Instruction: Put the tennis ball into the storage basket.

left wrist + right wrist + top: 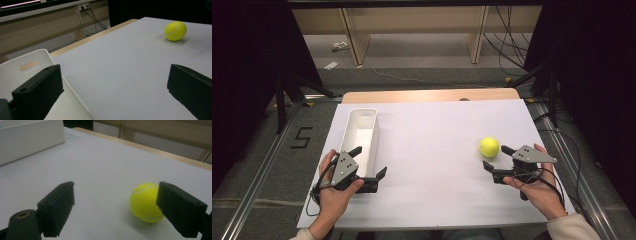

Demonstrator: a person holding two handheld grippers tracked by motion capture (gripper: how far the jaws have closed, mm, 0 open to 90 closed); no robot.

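Your right gripper (498, 162) is spread wide with nothing held, and the tennis ball (489, 147) sits on the white table sheet (437, 150) just ahead of it, off toward one jaw rather than centred, well apart from the white bin (361, 135). Close from here and I'd expect that jaw to hit first and roll the ball away. Your left gripper (369, 165) is also spread wide, straddling the bin's near wall; a careless move could shove the bin.

A white-covered tabletop (437, 165) with a bare wooden far edge carries a long white bin (360, 134) at its left and a yellow tennis ball (489, 147) well apart at right.
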